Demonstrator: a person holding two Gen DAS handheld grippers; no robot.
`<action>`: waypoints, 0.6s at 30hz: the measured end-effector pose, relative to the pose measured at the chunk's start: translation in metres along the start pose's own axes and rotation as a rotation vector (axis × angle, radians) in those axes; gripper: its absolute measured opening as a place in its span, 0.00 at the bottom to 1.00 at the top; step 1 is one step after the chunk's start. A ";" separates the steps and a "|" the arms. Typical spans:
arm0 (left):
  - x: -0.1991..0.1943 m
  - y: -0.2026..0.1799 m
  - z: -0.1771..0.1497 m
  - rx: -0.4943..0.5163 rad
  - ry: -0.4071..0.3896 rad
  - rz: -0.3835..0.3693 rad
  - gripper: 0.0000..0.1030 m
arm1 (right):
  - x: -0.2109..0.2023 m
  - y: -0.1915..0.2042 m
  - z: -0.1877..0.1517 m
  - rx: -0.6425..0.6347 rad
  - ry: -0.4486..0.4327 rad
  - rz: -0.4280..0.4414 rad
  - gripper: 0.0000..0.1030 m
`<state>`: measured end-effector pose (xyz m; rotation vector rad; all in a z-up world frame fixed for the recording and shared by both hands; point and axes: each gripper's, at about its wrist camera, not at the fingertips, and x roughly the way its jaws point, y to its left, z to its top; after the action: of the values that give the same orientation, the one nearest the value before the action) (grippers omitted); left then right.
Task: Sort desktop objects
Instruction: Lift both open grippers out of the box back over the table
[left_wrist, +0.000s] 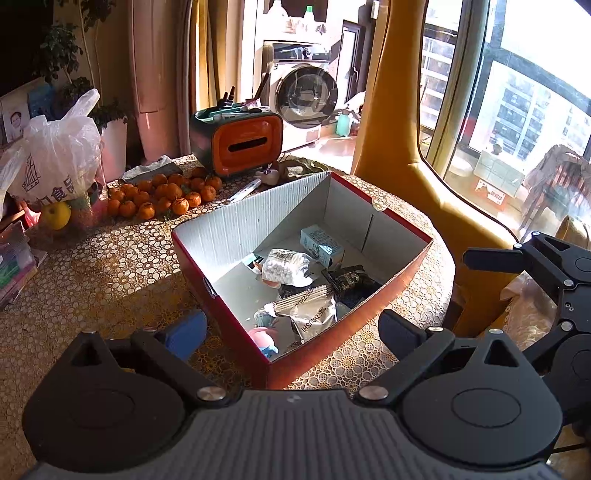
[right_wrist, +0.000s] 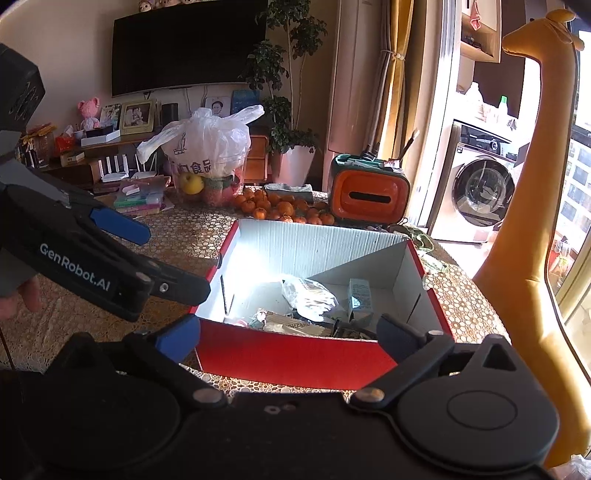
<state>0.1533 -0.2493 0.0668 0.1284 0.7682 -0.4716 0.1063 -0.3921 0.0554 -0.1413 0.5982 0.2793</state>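
A red cardboard box (left_wrist: 229, 229) with a white inside stands open on the patterned table. In it lie a clear bag of cotton swabs (left_wrist: 284, 267), a small pale carton (left_wrist: 321, 245), a dark packet (left_wrist: 347, 280), a silver packet (left_wrist: 314, 321) and a pink and blue toy (left_wrist: 264, 338). My left gripper (left_wrist: 291, 332) hovers open over the box's near corner, holding nothing. My right gripper (right_wrist: 290, 341) is open and empty at the box's red front wall (right_wrist: 295, 354). The right wrist view also shows the left gripper (right_wrist: 177, 262) open at the box's left side. The swab bag (right_wrist: 308, 295) and carton (right_wrist: 360, 299) show there too.
Behind the box stand an orange tissue-box organiser (left_wrist: 240, 144), a pile of tangerines (left_wrist: 166, 195) and a white plastic bag (left_wrist: 55, 158) with a yellow apple (left_wrist: 55, 214). A stack of books (left_wrist: 14, 266) lies at the left. A yellow giraffe-shaped seat (right_wrist: 532, 221) rises past the table's right edge.
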 end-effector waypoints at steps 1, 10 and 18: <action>-0.002 -0.001 -0.002 0.004 -0.003 0.007 0.97 | -0.001 0.000 -0.002 0.004 -0.002 0.003 0.99; -0.017 -0.006 -0.022 0.014 -0.022 0.043 0.97 | -0.011 -0.002 -0.011 0.053 -0.020 -0.003 1.00; -0.022 -0.003 -0.034 -0.002 -0.024 0.064 0.97 | -0.014 0.002 -0.021 0.072 -0.011 0.005 1.00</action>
<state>0.1167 -0.2348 0.0582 0.1450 0.7388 -0.4114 0.0835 -0.3978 0.0465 -0.0690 0.5967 0.2633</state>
